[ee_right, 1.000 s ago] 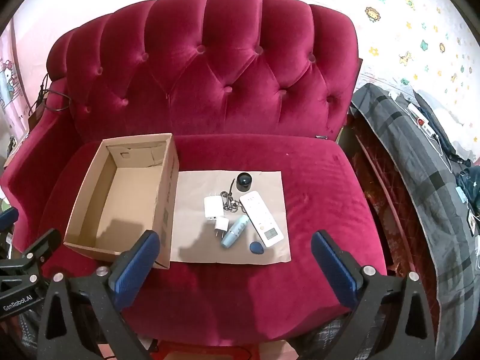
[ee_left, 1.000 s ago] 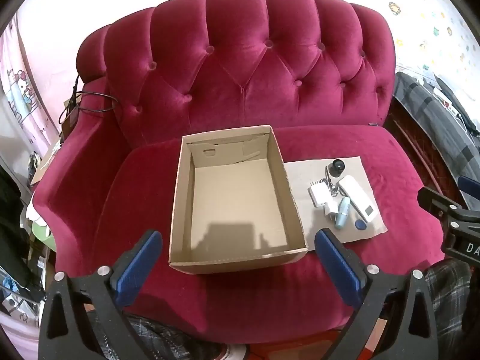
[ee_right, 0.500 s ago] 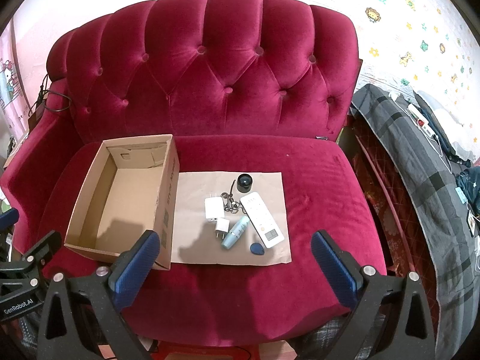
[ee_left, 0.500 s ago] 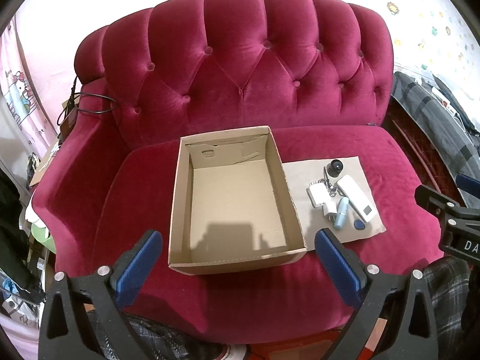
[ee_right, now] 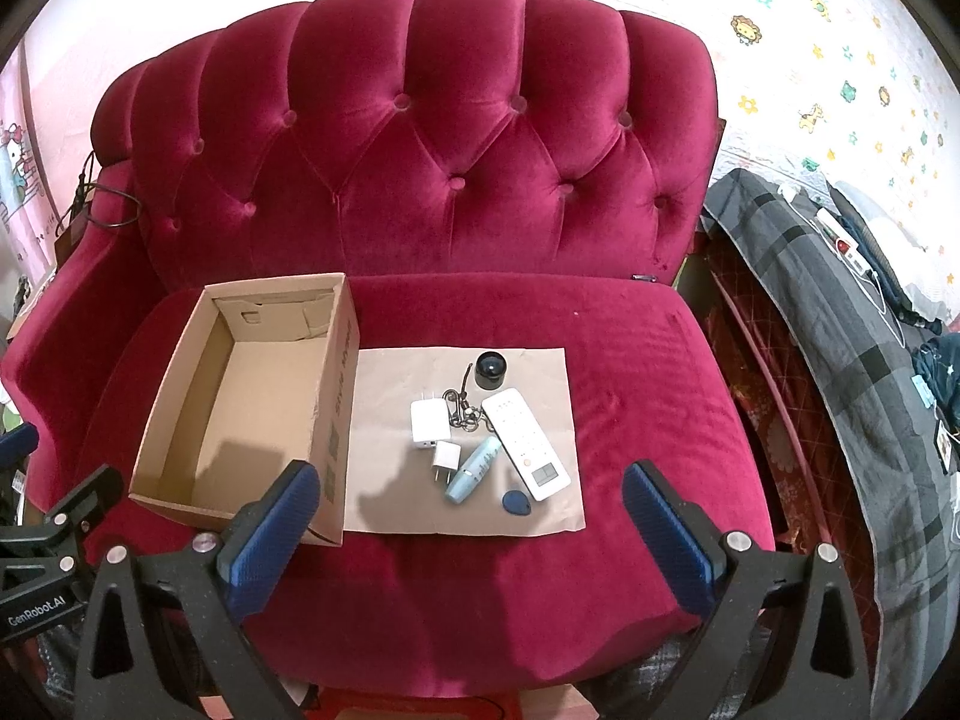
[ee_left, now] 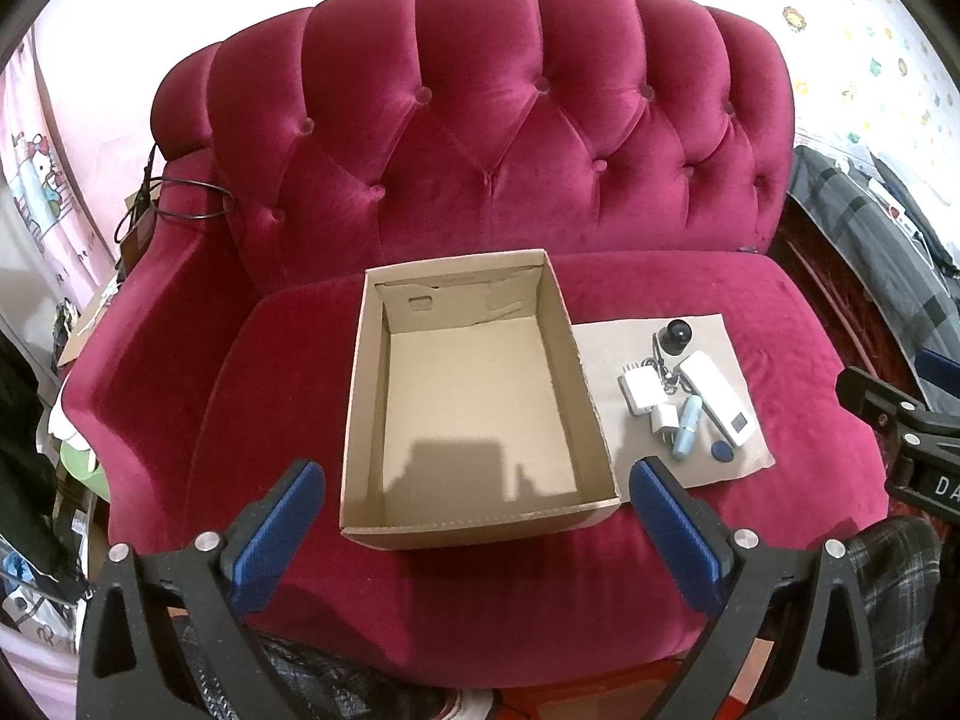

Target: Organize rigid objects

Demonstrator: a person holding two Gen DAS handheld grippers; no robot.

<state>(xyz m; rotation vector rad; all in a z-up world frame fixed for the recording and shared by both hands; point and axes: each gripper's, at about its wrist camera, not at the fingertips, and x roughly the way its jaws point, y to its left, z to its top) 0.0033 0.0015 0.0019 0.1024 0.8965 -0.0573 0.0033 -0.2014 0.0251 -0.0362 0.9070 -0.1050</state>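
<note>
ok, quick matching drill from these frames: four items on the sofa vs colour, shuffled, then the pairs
Things:
1. remote
2. tube
3. key fob
4. round cap

Colours:
A. black
B. dark blue
C. white
D. light blue

Pairs: 1-C, 2-D, 3-B, 4-A. All four lie on the brown paper sheet, right of the cardboard box.

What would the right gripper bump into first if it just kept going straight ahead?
Probably the little things on the brown paper sheet: the right gripper, open and empty, points at the light blue tube and small white plug. Depth is hard to judge.
</note>
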